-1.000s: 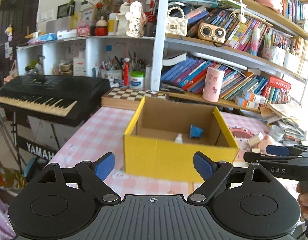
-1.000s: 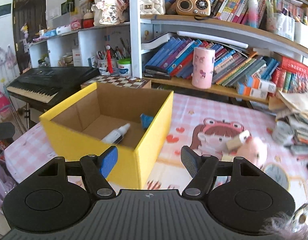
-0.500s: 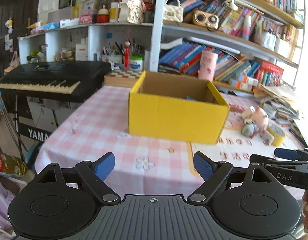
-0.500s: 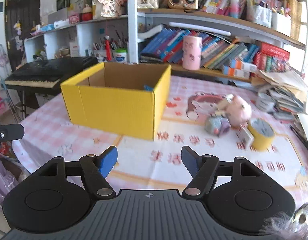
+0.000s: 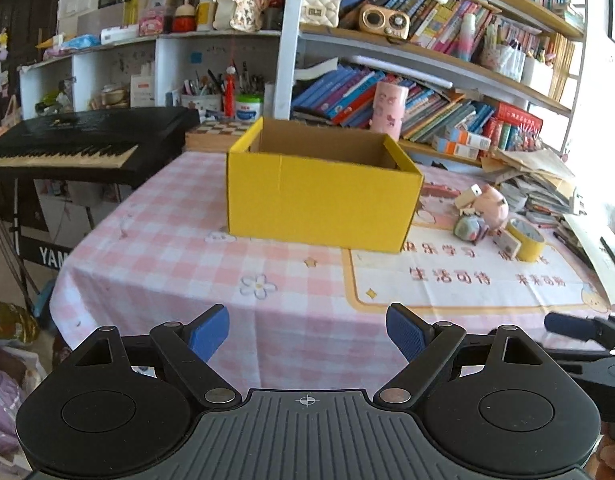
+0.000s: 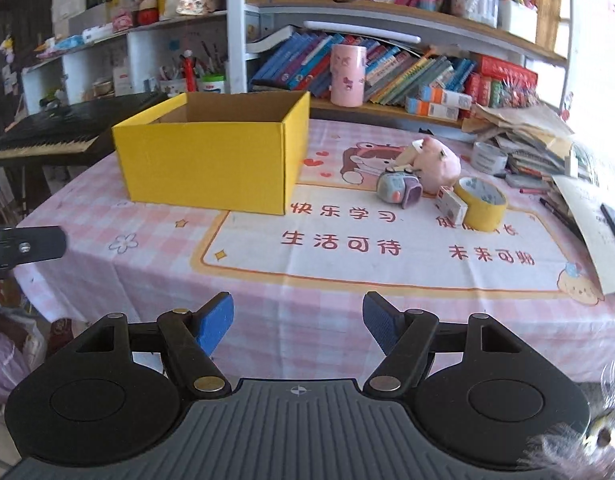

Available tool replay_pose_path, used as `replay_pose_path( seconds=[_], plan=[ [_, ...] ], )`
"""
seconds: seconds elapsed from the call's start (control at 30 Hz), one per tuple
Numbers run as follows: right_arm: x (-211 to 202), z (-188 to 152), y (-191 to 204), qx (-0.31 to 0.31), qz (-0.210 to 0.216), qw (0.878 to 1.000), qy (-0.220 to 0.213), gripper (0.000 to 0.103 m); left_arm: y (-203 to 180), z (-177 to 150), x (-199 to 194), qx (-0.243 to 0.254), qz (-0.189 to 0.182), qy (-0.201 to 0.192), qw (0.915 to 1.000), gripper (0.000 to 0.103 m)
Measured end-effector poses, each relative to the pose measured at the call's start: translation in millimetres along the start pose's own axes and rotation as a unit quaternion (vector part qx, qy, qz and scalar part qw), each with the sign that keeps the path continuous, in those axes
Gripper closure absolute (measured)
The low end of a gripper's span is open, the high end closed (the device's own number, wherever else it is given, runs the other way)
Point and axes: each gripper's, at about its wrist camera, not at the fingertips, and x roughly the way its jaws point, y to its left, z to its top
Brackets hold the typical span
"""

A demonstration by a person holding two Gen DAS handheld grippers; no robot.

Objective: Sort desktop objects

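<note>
Yellow corrugated cardboard forms the open-topped box (image 6: 211, 160) standing on the pink checked tablecloth (image 6: 147, 272), toward the left and far part of the table; its contents are hidden from both wrist views at this angle. The unsorted items lie grouped to the right of the box on a printed mat (image 6: 387, 248) with red characters: a pink pig toy (image 6: 439, 166), a small grey-and-lilac toy (image 6: 399, 192) just in front of it, a small white carton (image 6: 451, 205) touching a roll of yellow tape (image 6: 481, 204), and a grey tape roll (image 6: 489, 157) farther right beside a heap of papers. The left gripper (image 5: 307, 332) hovers over the near table edge, jaws standing wide apart, nothing between the blue pads. The right gripper (image 6: 297, 322) also hovers at the near edge, jaws parted somewhat less, likewise empty. Well apart from both grippers, the items sit untouched. A black keyboard (image 5: 79, 148) stands left of the table; crowded bookshelves (image 6: 387, 60) run along the far side.
</note>
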Motion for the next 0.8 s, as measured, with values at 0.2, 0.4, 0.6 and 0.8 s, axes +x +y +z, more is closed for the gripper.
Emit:
replay_pose_path(
  seconds=[0.2, 0.4, 0.6, 0.8],
  plan=[
    [-8, -4, -2, -0.008, -0.015, 1.0, -0.001, 0.032, -20, -8, 6, 0.033, -0.033, 0.021, 0.9987, 0.014],
    [-13, -10, -13, -0.001, -0.04, 0.999, 0.009, 0.032, -34, -11, 15, 0.038, -0.063, 0.031, 0.9968, 0.014],
    [-17, -16, -32, 0.021, -0.069, 0.997, 0.023, 0.031, -51, -10, 20, 0.052, -0.088, 0.034, 0.9942, 0.014],
    [-15, -17, -48, 0.033, -0.086, 0.995, 0.032, 0.03, -68, -6, 31, 0.062, -0.1, 0.038, 0.9923, 0.014]
  ],
)
